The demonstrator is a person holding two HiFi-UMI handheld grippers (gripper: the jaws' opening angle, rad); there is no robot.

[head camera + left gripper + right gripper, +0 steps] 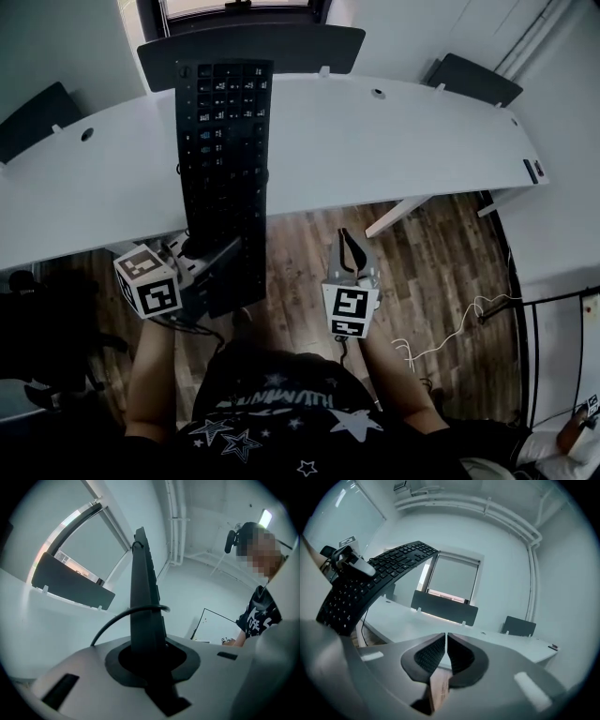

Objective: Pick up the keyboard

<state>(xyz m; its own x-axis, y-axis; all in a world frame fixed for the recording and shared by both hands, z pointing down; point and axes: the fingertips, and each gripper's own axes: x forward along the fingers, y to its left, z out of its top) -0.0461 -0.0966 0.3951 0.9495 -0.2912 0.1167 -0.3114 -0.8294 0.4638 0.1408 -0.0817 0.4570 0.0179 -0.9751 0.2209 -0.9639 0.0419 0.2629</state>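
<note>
A long black keyboard hangs in the air over the white desk's near edge, its far end pointing away from me. My left gripper is shut on the keyboard's near end. In the left gripper view the keyboard stands edge-on between the jaws, with its black cable looping across it. My right gripper is beside it to the right, over the wooden floor, shut with nothing in it. From the right gripper view the shut jaws of the right gripper show bare, and the keyboard is up at the left.
The curved white desk spans the view. Dark divider panels stand at its back, right and left. Loose white cables lie on the wooden floor at right. A dark chair is at lower left.
</note>
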